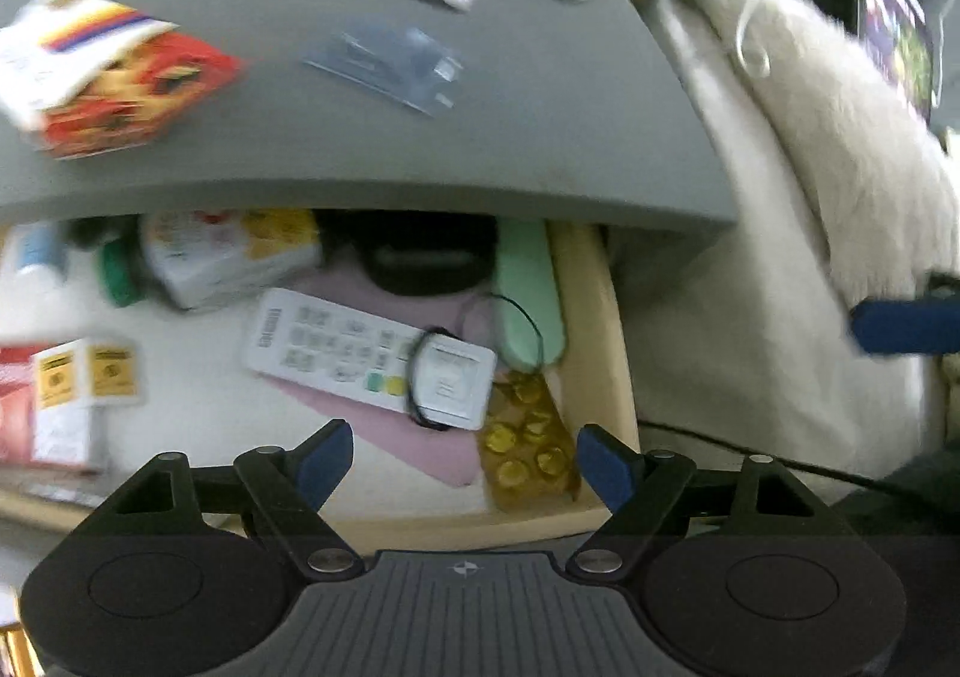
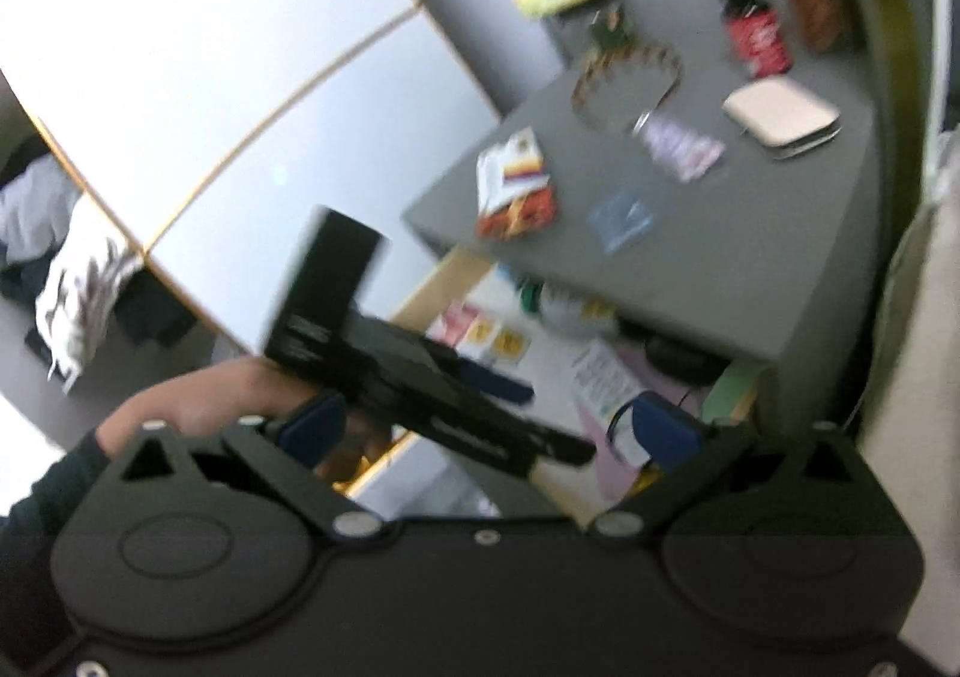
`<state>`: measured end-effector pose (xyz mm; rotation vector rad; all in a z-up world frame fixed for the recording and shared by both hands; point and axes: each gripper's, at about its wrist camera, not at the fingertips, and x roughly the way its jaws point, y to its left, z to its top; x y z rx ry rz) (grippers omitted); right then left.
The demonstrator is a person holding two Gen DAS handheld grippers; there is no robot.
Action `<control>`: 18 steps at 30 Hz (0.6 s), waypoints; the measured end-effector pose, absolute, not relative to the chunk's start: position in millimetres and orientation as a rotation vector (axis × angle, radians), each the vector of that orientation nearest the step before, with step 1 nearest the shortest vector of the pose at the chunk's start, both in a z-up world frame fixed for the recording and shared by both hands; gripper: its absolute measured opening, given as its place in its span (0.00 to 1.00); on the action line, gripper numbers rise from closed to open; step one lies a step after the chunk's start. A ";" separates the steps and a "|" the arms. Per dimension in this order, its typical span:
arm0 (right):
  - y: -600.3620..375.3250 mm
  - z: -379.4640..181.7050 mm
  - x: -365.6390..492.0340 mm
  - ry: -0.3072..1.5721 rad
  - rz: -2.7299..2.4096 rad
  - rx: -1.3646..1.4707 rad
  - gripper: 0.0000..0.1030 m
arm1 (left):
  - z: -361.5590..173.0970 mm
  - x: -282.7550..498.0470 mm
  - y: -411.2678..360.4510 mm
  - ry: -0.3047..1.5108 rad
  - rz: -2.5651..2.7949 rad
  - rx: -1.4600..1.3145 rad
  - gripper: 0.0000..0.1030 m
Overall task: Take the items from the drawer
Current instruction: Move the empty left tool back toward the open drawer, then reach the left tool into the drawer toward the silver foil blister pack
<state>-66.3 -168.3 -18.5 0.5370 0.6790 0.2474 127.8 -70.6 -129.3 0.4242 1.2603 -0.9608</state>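
The grey worktop [image 1: 540,149] overhangs the drawer's [image 1: 594,317] rear half; only the front strip lies reachable from above; remote [image 1: 336,347] and blister pack [image 1: 528,443] crowd it.

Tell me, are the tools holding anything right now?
No. The left tool is open and empty above the drawer. The right tool is open too, nothing between its pads.

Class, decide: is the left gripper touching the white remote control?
Apart. The left wrist view shows the open left gripper short of the white remote control, pink paper between.
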 end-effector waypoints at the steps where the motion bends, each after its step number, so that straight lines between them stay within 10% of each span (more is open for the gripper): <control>1: -169.7 -18.8 -66.8 0.671 0.244 0.543 1.00 | -132.9 128.4 -78.1 1.269 -0.968 0.446 0.75; 18: -177.9 -31.1 -51.6 0.729 0.270 0.589 1.00 | -179.7 183.9 -62.0 1.360 -0.619 0.188 0.76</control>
